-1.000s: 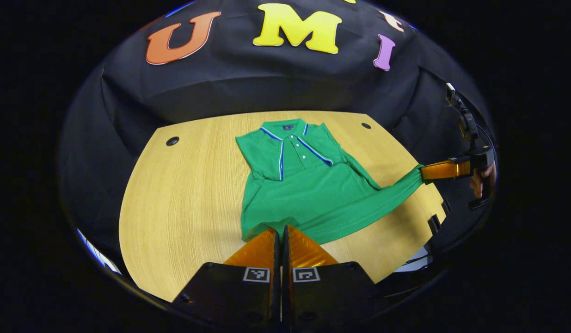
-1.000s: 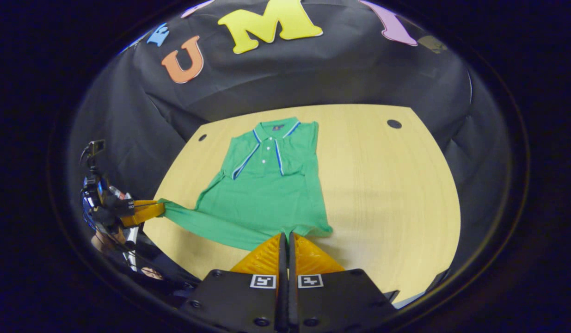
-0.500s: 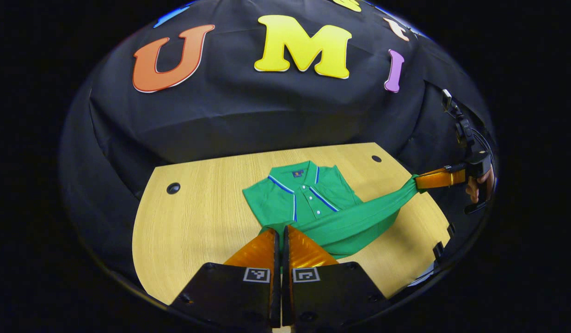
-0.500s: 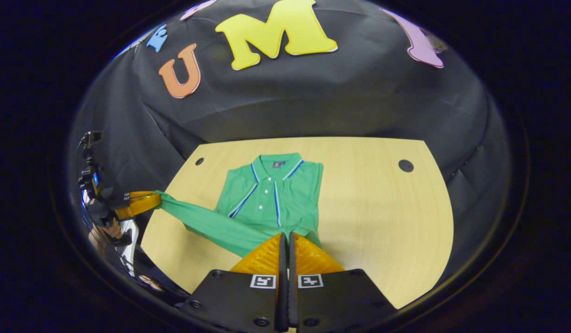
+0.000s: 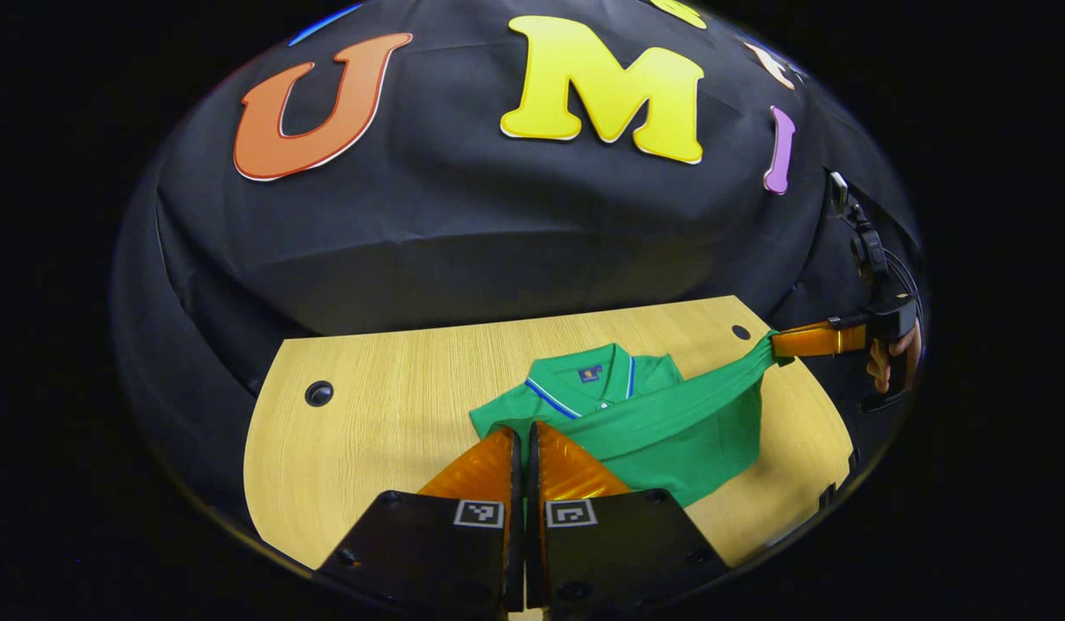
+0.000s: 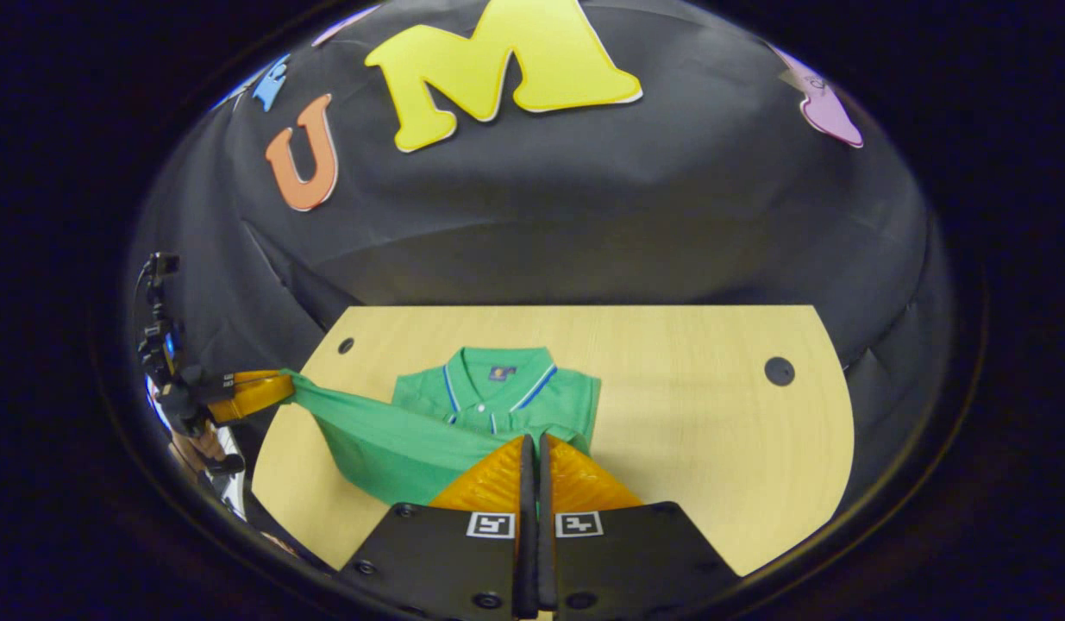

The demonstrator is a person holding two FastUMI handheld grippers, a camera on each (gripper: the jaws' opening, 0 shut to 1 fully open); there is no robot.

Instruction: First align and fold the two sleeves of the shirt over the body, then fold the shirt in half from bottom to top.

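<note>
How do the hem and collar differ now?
The hem is lifted, stretched between the left gripper and right gripper; the collar lies on the table. The hem is plain; the collar has blue-and-white trim. Both are green.

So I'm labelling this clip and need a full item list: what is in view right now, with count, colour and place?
Green polo shirt with blue-and-white trim: one, lying on the table, its hem lifted and stretched between the two grippers.
Light wooden table: one, pale yellow-brown, under the shirt.
Round cable holes: two, dark, at the table's far corners.
Black cloth wall: one, behind the table.
Left hand-held gripper: one, shut on the hem's left corner.
Right hand-held gripper: one, shut on the hem's right corner.
Person's hand: one, holding the right hand-held gripper.
</note>
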